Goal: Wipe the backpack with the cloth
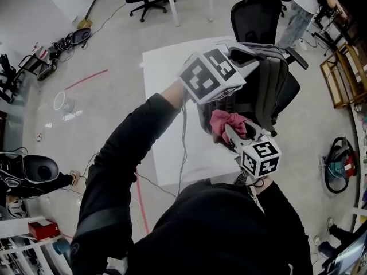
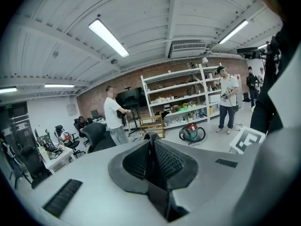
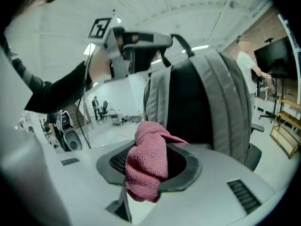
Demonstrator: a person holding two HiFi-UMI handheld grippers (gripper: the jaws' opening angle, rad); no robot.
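Note:
The grey and black backpack [image 1: 275,85] hangs upright over the far right side of the white table [image 1: 166,79]. My left gripper [image 1: 248,57] is shut on its top handle [image 3: 182,42] and holds it up. In the left gripper view that gripper [image 2: 151,145] shows its pads pressed close together, with only a dark strip between them. My right gripper [image 1: 232,132] is shut on a bunched pink cloth [image 1: 226,124], just in front of the backpack's lower half. From the right gripper view the cloth [image 3: 150,161] spills over the jaws, with the backpack's back panel and straps [image 3: 221,98] right behind it.
A black office chair [image 1: 258,16] stands behind the table, and a person [image 1: 301,4] beyond it. At the right are a wooden rack [image 1: 344,73] and a vacuum cleaner [image 1: 338,165] on the floor. Cables run across the floor at the left. Shelves [image 2: 183,98] line the brick wall.

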